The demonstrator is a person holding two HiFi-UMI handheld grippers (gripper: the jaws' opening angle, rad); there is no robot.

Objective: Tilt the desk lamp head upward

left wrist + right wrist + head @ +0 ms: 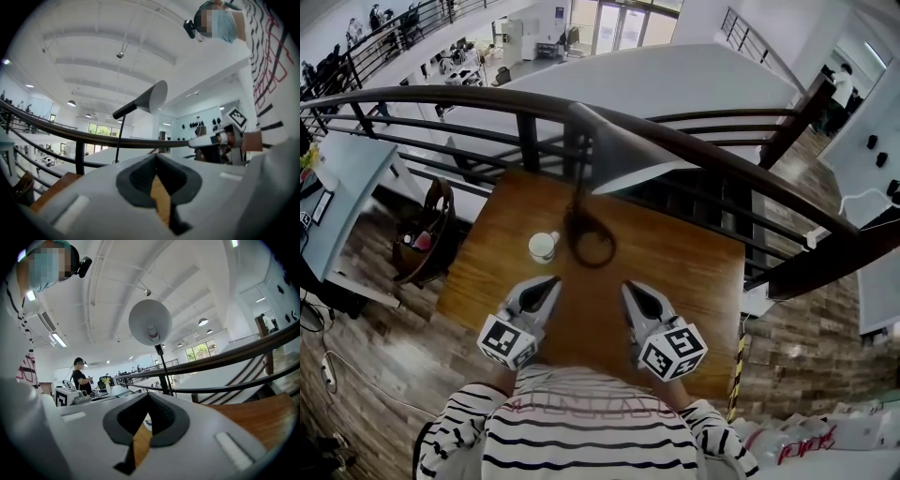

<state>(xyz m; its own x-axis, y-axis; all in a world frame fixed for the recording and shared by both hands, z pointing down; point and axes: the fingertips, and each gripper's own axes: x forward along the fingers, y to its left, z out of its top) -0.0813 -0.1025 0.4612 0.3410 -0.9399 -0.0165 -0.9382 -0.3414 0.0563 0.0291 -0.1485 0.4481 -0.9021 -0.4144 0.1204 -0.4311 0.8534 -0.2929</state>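
1. Desk lamp head [619, 155] sat over the far middle of the tabletop [694, 281], up on a thin stem above its round base [591, 242], with nothing touching it. The right gripper view looked straight into the shade and bulb, so the head was tipped down toward the person. My guess is that's why it needed tilting up.
2. Left claw [551, 281] was pinched fully closed with nothing in it. It was parked low near the front edge, nose aimed at the lamp.
3. Right claw [630, 287] was the same deal: closed, empty, and well apart from the lamp.
4. Both sat evenly either side of the base, so it read to me like a ready pose with the task not started. Whichever one went would probably need to open up before it could take the shade.
5. A white cup [543, 246] stood just left of the base, not touching it, and looked easy to bump.
6. The surface was smooth brown wood, set right against a dark curved railing [722, 150] on a mezzanine. Around it was plank floor, with a wooden chair [427, 234] off to the left. Beyond the railing was a big bright hall with a white ceiling, and another person [80, 376] stood in the distance.
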